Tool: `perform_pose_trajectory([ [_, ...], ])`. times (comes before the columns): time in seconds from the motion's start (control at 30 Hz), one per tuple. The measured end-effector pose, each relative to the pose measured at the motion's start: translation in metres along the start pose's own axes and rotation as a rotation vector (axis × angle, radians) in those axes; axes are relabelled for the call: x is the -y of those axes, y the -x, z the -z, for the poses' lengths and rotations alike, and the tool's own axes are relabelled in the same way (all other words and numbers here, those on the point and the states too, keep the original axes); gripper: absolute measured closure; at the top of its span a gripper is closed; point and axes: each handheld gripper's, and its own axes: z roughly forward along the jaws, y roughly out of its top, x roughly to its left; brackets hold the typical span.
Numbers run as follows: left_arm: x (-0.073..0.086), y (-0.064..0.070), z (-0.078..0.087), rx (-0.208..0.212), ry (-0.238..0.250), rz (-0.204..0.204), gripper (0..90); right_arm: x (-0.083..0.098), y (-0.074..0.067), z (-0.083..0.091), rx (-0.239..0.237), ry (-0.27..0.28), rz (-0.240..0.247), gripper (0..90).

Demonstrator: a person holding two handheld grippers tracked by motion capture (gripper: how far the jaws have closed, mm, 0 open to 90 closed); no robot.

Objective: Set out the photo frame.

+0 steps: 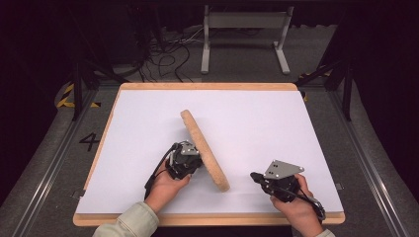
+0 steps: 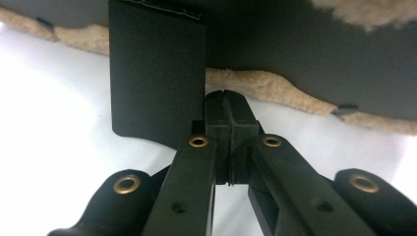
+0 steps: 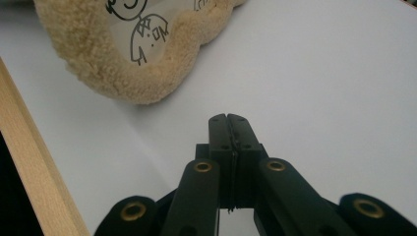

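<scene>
Both tongs are closed on nothing: the left tongs (image 1: 190,157) nose against the fleecy picture frame (image 1: 205,149), the right tongs (image 1: 255,176) lie apart at near right. To prop it well, steady its dark back stand (image 2: 156,73). It stands on edge mid-worktop (image 1: 148,108), running far-left to near-right.

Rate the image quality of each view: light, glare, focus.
High view: even light on the white table, dark surroundings, slightly soft. Left gripper view: the table blows out to white glare, the fleecy frame is backlit and dim, the left tongs sharp. Right gripper view: evenly lit, the frame's fleece sharp, the right tongs clear.
</scene>
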Motion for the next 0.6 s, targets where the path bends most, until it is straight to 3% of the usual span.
perform_pose_trajectory([
  [0.23, 0.003, -0.007, 0.001, -0.038, 0.000, 0.018, 90.0, -0.003, -0.003, -0.003, -0.012, 0.002, 0.008, 90.0],
  [0.37, 0.009, -0.007, 0.009, -0.055, 0.015, 0.045, 89.9, -0.010, -0.008, -0.012, -0.039, 0.002, 0.033, 90.0],
  [0.6, 0.024, -0.011, 0.033, -0.030, 0.068, 0.077, 87.2, -0.020, -0.014, -0.028, -0.079, 0.000, 0.068, 90.0],
])
